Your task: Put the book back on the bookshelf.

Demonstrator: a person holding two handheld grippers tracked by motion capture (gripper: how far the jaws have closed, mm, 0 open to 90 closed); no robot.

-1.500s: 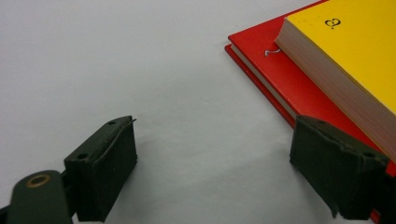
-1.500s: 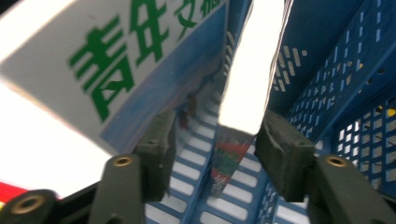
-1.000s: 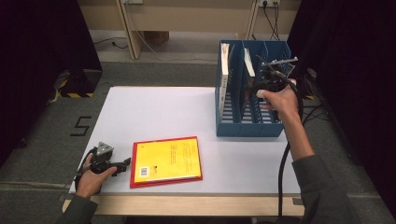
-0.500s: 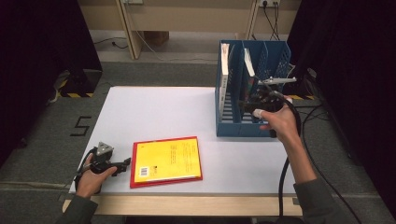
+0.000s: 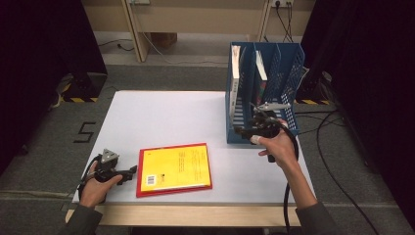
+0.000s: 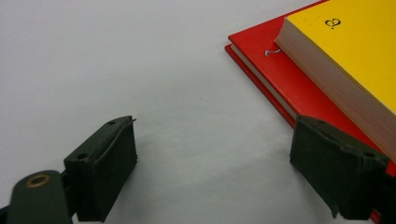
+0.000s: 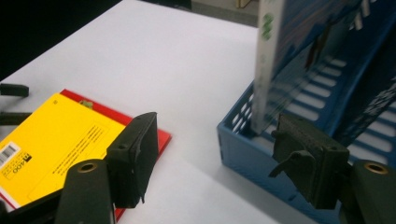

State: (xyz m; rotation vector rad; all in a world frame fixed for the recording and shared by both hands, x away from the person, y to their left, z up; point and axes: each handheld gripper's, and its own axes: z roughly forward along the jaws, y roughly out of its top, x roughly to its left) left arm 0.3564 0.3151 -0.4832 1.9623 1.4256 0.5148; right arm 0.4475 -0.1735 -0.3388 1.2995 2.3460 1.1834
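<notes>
Lying flat, the yellow paperback book (image 5: 177,166) on the red hardcover book (image 6: 299,95) sits just beside the spread-jawed left gripper (image 5: 131,172); the right gripper (image 5: 241,131), jaws also spread and empty, is farther.

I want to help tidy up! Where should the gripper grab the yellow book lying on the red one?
Probably the yellow book by its long page edge facing the left gripper. It lies flat on the wider red book, so its thick side stands clear there. Come in low from that side, open jaws above and below the edge.
</notes>
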